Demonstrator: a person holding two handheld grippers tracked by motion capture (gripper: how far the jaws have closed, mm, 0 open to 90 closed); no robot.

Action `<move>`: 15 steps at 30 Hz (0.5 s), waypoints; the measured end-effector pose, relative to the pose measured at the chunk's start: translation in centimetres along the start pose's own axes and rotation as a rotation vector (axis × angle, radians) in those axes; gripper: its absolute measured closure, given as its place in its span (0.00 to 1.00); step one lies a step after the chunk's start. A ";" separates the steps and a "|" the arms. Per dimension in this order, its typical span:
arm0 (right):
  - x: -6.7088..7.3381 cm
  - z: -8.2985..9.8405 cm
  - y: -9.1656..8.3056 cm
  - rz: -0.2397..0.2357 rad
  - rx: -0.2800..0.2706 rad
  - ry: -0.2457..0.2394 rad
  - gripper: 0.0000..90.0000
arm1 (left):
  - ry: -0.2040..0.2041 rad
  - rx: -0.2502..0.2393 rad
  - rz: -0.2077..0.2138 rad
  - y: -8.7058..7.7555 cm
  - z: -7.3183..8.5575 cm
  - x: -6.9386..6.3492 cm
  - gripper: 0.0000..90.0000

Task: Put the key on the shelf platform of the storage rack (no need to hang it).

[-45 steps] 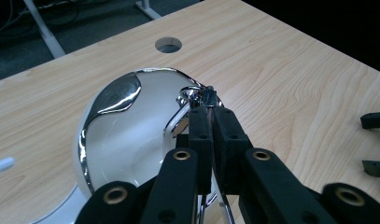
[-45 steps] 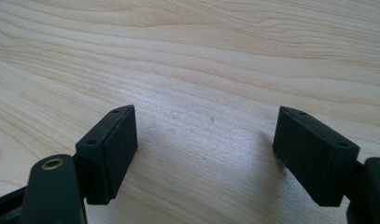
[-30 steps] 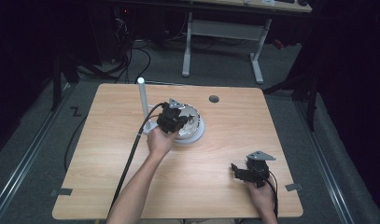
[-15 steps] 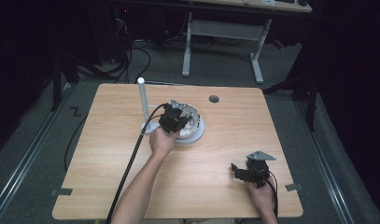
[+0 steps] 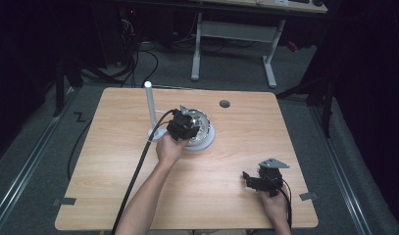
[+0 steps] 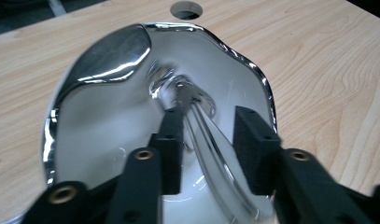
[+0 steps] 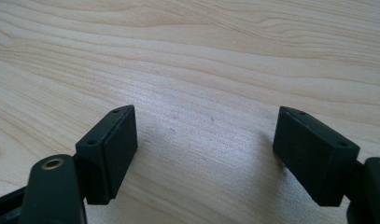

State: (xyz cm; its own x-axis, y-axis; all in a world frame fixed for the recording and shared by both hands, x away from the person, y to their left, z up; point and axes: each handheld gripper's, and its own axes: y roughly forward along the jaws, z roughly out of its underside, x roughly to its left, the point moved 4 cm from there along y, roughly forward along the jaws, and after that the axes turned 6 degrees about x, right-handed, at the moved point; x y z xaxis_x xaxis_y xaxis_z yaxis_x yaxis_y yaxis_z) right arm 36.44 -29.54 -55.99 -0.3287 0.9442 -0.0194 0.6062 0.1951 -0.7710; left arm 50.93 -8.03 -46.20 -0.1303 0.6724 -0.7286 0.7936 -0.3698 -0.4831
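The left gripper (image 6: pixel 211 149) hangs just over a shiny metal bowl (image 5: pixel 201 128). Its jaws have just been opening and now stand partway apart. A thin shiny handle (image 6: pixel 211 154) lies between them, but the pads do not squeeze it; it rests against the left pad (image 6: pixel 171 149) and stands apart from the right one. I cannot tell what kind of tool it is. The handle runs down to the middle of the bowl, right in front of the jaws.

The let-go handle could slide or tip if the gripper bumps it on the way out. The bowl looks light and slippery, so a knock could push it across the table (image 5: pixel 113 196).

Beside the bowl, past the gripper, stands a white post (image 5: pixel 150 105).

Far off, the right gripper (image 7: pixel 206 154) rests low over bare wood, jaws wide, holding nothing.
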 end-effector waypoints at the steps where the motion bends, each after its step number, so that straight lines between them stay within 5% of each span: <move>1: 0.0 0.0 0.0 0.001 0.000 0.000 0.25 | 0.000 -0.006 0.002 -0.1 0.0 -0.1 0.63; 15: 0.0 0.0 0.0 0.001 0.000 0.000 0.25 | -0.052 -0.042 0.037 -3.3 -1.6 1.2 0.52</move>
State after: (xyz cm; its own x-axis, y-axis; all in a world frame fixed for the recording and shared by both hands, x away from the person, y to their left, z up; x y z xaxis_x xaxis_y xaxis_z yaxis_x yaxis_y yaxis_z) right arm 36.45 -29.55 -55.99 -0.3279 0.9445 -0.0202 0.6064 0.1940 -0.7711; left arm 49.08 -4.92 -44.70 -0.1306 0.6240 -0.7704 0.8225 -0.3656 -0.4356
